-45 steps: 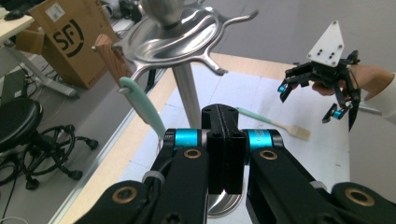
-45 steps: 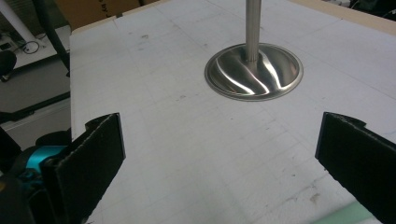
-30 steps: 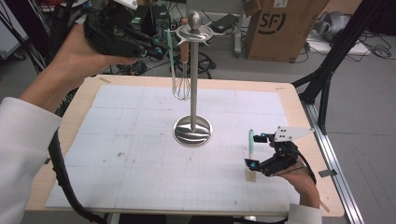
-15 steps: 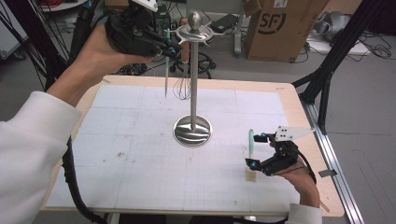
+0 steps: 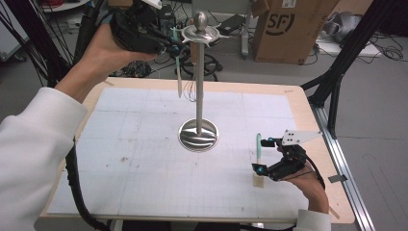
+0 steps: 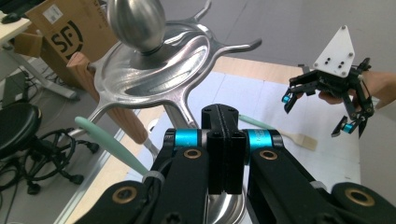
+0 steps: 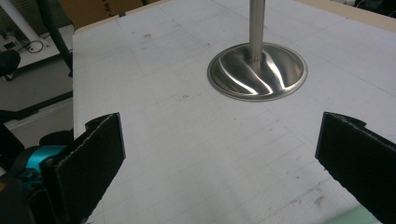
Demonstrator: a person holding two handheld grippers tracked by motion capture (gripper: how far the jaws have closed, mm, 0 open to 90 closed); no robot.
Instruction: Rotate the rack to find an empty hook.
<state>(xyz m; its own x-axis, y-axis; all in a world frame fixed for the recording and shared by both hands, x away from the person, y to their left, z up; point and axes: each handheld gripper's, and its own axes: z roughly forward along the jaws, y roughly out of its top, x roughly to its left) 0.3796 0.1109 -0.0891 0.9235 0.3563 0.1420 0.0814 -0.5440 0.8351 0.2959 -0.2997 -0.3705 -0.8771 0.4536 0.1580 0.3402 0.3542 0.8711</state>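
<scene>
Since the earlier frame, the left gripper [image 5: 168, 43] has been carried toward the steel stand [image 5: 198, 86], its jaws closed. What they pinch is hidden. 1 mint utensil [image 5: 178, 72] hangs just beside the stand. The right gripper [image 5: 262, 155] is held wide open, empty.

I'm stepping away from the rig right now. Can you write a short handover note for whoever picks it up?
Left gripper: shut, raised beside the top hooks of the metal stand; a mint-handled utensil hangs from its tips, not yet on a hook.
Right gripper: open, low at the table's right edge, jaws either side of a mint and wood utensil lying there, not gripping it.
Done: a wire whisk seems to hang by the pole.
Left: probably hook the held utensil, then lift and hang the lying one.
</scene>
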